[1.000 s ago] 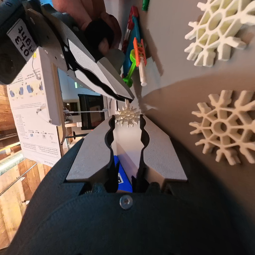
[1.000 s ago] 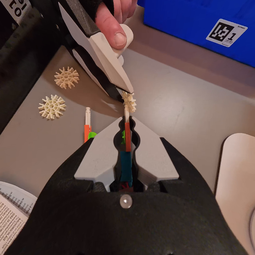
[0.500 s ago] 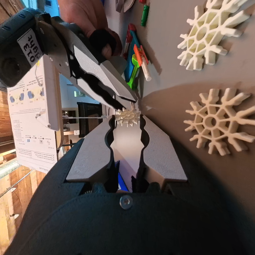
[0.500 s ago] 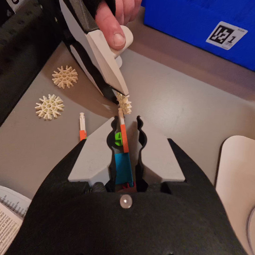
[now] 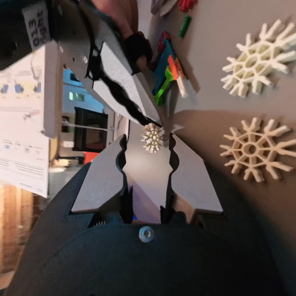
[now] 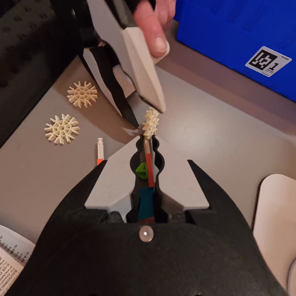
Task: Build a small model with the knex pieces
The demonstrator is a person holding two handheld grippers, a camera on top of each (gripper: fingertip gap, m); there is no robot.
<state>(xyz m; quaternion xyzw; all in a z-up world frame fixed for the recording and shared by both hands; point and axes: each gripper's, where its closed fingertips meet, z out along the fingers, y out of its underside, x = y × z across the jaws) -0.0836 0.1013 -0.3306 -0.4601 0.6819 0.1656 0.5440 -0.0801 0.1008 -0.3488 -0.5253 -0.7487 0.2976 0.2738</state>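
Observation:
My right gripper [image 6: 147, 137] is shut on a small toy assembly: a white and orange rod [image 6: 149, 161] with a green piece [image 6: 141, 170] and a teal piece [image 6: 146, 203]. A small cream snowflake connector [image 6: 150, 123] sits on the rod's white tip, just beyond my right fingertips. My left gripper [image 5: 147, 137] is open, and its tips stand on either side of that connector [image 5: 152, 139] without pinching it. In the right wrist view its fingers [image 6: 144, 83] come in from above, held by a hand [image 6: 153, 32]. The left wrist view is blurred.
Two larger cream snowflake connectors [image 6: 82, 94] [image 6: 62, 129] lie on the grey table [image 6: 208, 128] to the left. A white rod with an orange piece [image 6: 100, 149] lies beside them. A blue box [image 6: 224, 32] stands at the back, a white pad [image 6: 280, 216] right, a booklet [image 6: 9, 264] lower left. My two grippers' fingertips are within a few centimetres of each other.
My left gripper has opened and let go of the small snowflake connector, which stays on the rod. My right gripper loosened half a second ago and is shut on the assembly again.

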